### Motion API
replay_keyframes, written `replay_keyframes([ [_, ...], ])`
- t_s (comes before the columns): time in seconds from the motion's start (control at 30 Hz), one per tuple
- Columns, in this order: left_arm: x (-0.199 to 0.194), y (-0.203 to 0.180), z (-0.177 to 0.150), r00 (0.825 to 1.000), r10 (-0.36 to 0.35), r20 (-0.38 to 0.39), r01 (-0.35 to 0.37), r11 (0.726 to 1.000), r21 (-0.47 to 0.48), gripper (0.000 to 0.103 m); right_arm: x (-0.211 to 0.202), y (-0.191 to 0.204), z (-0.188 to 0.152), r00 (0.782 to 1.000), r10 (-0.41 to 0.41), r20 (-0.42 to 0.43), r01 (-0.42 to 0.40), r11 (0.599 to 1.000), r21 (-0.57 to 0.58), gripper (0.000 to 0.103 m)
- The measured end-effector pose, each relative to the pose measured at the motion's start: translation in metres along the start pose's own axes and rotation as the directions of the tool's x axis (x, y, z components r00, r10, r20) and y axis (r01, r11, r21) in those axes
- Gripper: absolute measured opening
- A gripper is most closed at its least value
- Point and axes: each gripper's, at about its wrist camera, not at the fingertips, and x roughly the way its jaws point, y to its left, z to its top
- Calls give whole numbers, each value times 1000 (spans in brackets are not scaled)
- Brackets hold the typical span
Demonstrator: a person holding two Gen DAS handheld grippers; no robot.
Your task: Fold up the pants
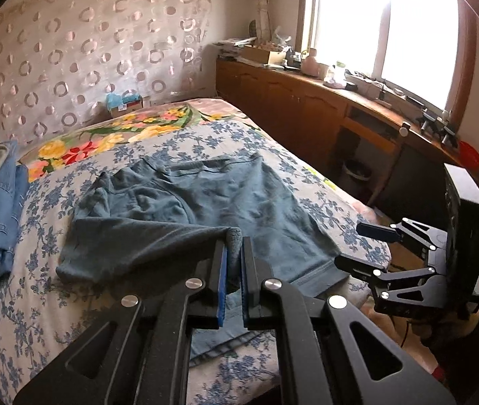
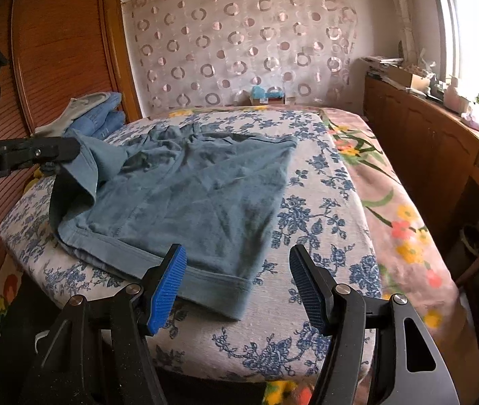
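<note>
A bed (image 2: 307, 337) is seen, covered by a white spread printed with blue flowers; a pink floral blanket (image 2: 391, 202) is laid along its edge from 1 to 4 o'clock in the right wrist view. Blue-grey pants (image 2: 198, 202) are spread flat at the centre — one hem corner is raised at 9 o'clock. Folded denim and grey clothes (image 2: 104, 114) are stacked at 10 o'clock.

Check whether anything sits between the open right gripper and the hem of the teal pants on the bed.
Nothing visible does. The right gripper is open just above the near hem of the teal cotton pants, with only blue-floral bedspread around it. The left gripper is shut on the other leg's edge, off to the side.
</note>
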Motion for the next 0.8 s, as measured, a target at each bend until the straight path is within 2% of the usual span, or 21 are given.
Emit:
replay_keyframes([
  [0.1,1,-1,-4,1000,2,-8,-2,1000,-7,8,2,2,-1,1000,1,-1,-1,1000,-3,66],
  [0.13,2,-1,-5,1000,11,-10,-11,1000,-2,11,2,3,-2,1000,2,-1,-2,1000,-5,66],
  [0.2,-1,0,-8,1000,27,-2,-27,1000,15,25,2,3,-3,1000,4,-2,-4,1000,-4,66],
  [0.27,-8,4,-10,1000,16,17,-16,1000,-2,49,3,2,-3,1000,6,-2,-6,1000,0,66],
  [0.37,-15,12,-13,1000,14,28,-14,1000,-21,52,5,4,-1,1000,11,-2,-11,1000,2,66],
  [0.4,-17,15,-15,999,25,29,-24,999,-26,55,6,6,0,1000,14,-1,-14,1000,2,66],
  [0.47,-23,24,-22,998,37,44,-35,999,-41,70,7,9,0,1000,21,1,-21,1000,-3,66],
  [0.57,-24,42,-34,998,56,37,-53,995,-81,72,12,18,2,999,36,0,-36,999,-12,65],
  [0.73,-14,65,-53,993,116,2,-115,987,-110,72,25,35,7,996,88,-3,-88,996,-23,46],
  [0.8,-7,73,-61,991,136,-20,-137,983,-120,72,30,41,9,995,99,-7,-100,994,-36,42],
])
